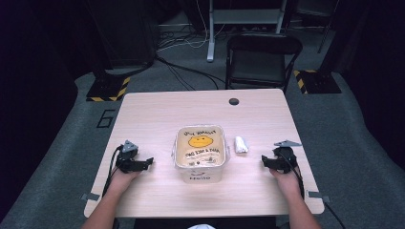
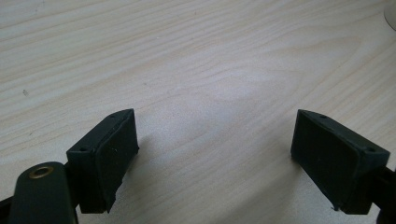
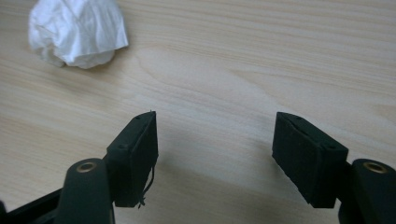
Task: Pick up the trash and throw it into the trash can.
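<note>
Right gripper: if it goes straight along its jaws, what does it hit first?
Probably the crumpled white tissue, though it sits left of the right gripper line, so a miss is possible. Beyond it: the container.

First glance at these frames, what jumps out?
The tub with a yellow smiley on its lid, at mid-table. Just right of it lies a crumpled white tissue, apart from the tub; it also shows at the upper left of the right gripper view. The left tongs and right tongs flank the tub, both open over bare wood, holding nothing.
</note>
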A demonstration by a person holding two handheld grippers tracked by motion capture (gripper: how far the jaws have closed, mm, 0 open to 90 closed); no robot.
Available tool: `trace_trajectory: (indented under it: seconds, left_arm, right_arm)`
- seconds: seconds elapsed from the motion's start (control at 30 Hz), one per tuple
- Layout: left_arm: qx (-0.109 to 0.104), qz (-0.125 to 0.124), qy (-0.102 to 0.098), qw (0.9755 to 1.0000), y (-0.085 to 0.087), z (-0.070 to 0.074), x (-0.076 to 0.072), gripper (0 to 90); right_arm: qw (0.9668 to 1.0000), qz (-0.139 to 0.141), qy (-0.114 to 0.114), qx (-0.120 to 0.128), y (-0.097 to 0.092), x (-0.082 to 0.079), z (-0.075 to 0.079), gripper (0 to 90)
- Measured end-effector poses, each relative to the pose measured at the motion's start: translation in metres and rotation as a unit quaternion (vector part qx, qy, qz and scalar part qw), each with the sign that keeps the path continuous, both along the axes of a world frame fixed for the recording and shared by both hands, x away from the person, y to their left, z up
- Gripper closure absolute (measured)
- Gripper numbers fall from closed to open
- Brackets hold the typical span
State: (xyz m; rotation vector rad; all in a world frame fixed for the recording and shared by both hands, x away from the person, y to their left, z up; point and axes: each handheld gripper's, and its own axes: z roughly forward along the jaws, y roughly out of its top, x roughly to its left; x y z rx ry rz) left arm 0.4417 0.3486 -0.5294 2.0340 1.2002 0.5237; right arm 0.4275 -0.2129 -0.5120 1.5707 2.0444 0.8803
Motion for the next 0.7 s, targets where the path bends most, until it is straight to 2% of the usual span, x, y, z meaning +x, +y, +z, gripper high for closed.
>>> trace_trajectory:
  seconds: [0.1, 0.23, 0.3, 0.33, 0.43, 0.57, 0.7]
  left_arm:
    - [0.001, -0.001, 0.000, 1.0000, 0.000, 0.000, 0.000, 14.8]
    - [0.001, -0.001, 0.000, 1.0000, 0.000, 0.000, 0.000, 14.8]
    - [0.001, -0.001, 0.000, 1.0000, 0.000, 0.000, 0.000, 14.8]
    - [0.001, -0.001, 0.000, 1.0000, 0.000, 0.000, 0.000, 14.8]
    - [0.001, -0.001, 0.000, 1.0000, 0.000, 0.000, 0.000, 14.8]
    - [-0.001, 0.000, 0.002, 1.0000, 0.000, 0.000, 0.000, 14.8]
    - [-0.001, 0.000, 0.002, 1.0000, 0.000, 0.000, 0.000, 14.8]
  right_arm:
    - [0.9999, 0.009, 0.005, -0.006, 0.003, -0.002, 0.004, 32.6]
    - [0.9995, 0.020, -0.006, -0.021, 0.007, -0.005, 0.010, 32.6]
    - [0.9995, 0.023, -0.007, -0.019, 0.008, -0.005, 0.013, 32.6]
    - [0.9992, 0.028, -0.016, -0.022, 0.009, -0.007, 0.018, 32.8]
    - [0.9991, 0.030, -0.020, -0.021, 0.010, -0.009, 0.022, 34.1]
    - [0.9980, 0.043, -0.024, -0.040, 0.014, -0.012, 0.031, 35.4]
    - [0.9974, 0.049, -0.027, -0.045, 0.015, -0.014, 0.037, 35.7]
